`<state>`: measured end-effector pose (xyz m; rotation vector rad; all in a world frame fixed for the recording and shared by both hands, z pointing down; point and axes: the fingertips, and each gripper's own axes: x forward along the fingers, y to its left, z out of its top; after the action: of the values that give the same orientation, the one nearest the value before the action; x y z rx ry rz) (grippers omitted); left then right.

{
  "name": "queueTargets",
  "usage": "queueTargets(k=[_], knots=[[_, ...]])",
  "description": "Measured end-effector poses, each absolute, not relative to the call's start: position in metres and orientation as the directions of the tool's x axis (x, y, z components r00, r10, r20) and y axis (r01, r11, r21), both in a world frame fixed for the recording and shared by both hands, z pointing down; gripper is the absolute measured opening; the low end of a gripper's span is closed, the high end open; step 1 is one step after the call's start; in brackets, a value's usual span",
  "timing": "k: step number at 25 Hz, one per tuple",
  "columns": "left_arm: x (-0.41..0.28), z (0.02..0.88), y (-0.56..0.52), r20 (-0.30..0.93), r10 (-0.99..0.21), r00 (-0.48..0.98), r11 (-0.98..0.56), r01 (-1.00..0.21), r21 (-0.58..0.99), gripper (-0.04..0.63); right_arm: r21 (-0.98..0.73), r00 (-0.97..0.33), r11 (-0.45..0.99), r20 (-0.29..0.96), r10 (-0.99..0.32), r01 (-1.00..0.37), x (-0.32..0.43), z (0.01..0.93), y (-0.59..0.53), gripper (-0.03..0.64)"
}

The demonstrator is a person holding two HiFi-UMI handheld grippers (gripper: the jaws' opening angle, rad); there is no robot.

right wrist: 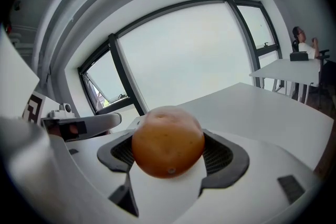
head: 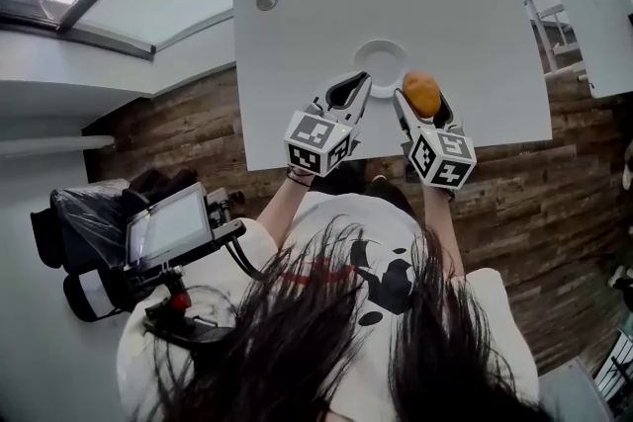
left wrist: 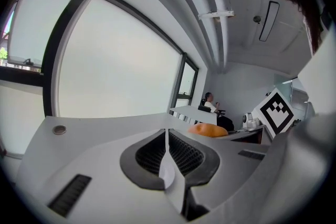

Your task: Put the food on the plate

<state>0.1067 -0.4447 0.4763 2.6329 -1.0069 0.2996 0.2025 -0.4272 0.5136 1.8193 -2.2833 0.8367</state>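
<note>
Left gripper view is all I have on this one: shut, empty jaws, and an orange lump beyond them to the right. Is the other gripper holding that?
Observer: Yes. The right gripper view shows the right gripper shut on a round orange fruit.
Operator: I see no plate. Is there one?
Observer: The head view shows a small round white plate, empty, on the white table.
Operator: Is the fruit on it yet?
Observer: No. In the head view it is still in the jaws, just off the plate's near right rim.
</note>
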Motion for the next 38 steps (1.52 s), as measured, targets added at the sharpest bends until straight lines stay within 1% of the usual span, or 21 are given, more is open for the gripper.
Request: queueTargets(k=[5, 19, 24, 38], knots=[[0.096, 0.486, -0.465, 0.313, -0.601, 0.735, -0.703, -0.673, 0.232, 0.006, -0.314, -0.283, 0.148, 0.444, -0.85, -0.938, 0.195, 0.535, -0.448, 0.37], [0.044, 0.506, -0.532, 0.326, -0.615, 0.718, -0.645, -0.696, 0.316, 0.006, -0.203, -0.365, 0.304, 0.562, -0.743, -0.931, 0.128, 0.609, -0.52, 0.37], [0.042, 0.509, -0.531, 0.331, -0.618, 0.713, -0.635, -0.701, 0.325, 0.006, -0.195, -0.389, 0.34, 0.557, -0.734, -0.92, 0.123, 0.623, -0.526, 0.37], [0.042, 0.513, -0.527, 0.342, -0.612, 0.713, -0.625, -0.701, 0.343, 0.006, -0.114, -0.354, 0.362, 0.604, -0.715, -0.925, 0.131, 0.641, -0.519, 0.37]])
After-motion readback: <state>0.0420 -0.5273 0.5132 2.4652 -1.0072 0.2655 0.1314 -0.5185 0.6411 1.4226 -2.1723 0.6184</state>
